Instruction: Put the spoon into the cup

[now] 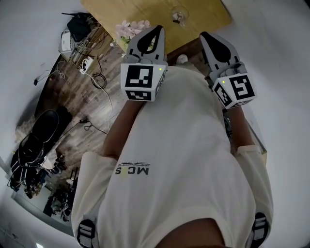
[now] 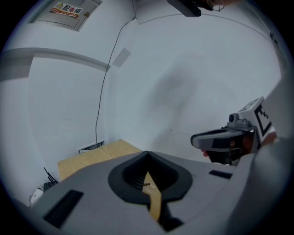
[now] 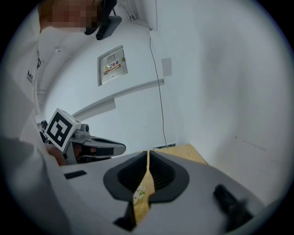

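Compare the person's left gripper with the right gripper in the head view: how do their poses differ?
The left gripper reaches up beside the pink flowers; the right gripper sits lower in the picture, away from them. The left gripper's marker cube faces the camera nearly square; the right gripper's marker cube is turned diagonally. Both grippers are shut and empty, pointing toward the wooden table.

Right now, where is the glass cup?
In the head view, the glass cup stands on the wooden table at the top, right of the pink flowers, beyond the left gripper and the right gripper.
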`<state>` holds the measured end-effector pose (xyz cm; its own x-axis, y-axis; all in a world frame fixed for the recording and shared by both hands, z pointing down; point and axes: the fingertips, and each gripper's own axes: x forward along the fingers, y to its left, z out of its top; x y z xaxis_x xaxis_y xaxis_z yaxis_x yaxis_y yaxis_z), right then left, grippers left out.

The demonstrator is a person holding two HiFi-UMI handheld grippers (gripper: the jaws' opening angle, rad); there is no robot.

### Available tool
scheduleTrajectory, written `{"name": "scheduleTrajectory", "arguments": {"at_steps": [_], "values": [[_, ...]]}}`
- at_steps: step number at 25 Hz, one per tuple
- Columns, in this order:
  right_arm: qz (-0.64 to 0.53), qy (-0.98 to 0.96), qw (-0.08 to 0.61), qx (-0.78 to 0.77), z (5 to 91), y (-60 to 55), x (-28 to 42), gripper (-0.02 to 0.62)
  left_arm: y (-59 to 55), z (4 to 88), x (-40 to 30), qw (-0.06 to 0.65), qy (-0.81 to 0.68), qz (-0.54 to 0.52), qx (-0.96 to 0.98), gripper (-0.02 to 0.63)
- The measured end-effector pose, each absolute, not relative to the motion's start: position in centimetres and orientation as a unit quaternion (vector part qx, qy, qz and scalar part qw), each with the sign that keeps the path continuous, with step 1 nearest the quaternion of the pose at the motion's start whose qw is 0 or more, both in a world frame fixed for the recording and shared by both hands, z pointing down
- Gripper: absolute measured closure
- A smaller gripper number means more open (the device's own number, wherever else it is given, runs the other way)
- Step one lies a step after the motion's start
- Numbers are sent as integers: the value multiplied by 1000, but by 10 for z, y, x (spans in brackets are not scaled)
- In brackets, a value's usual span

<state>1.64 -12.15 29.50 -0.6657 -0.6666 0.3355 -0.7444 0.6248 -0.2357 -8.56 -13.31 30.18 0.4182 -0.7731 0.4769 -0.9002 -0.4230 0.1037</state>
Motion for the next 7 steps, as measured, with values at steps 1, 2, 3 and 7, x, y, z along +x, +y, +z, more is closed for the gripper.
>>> {"name": "scheduleTrajectory", "arguments": {"at_steps": [1,2,3,7], "values": [[178,-894,111,396,295,-121,17,558,-133,302,-84,175,-507,182,824,595],[179,-893,113,397,294,-121,17,558,-134,302,-84,175,-507,183,824,594],[179,-893,113,398,293,-122,16,558,-136,302,-85,175,-506,183,824,595],[183,-891,110,401,288,-128,14,558,-141,299,-85,175,-503,184,826,594]]}}
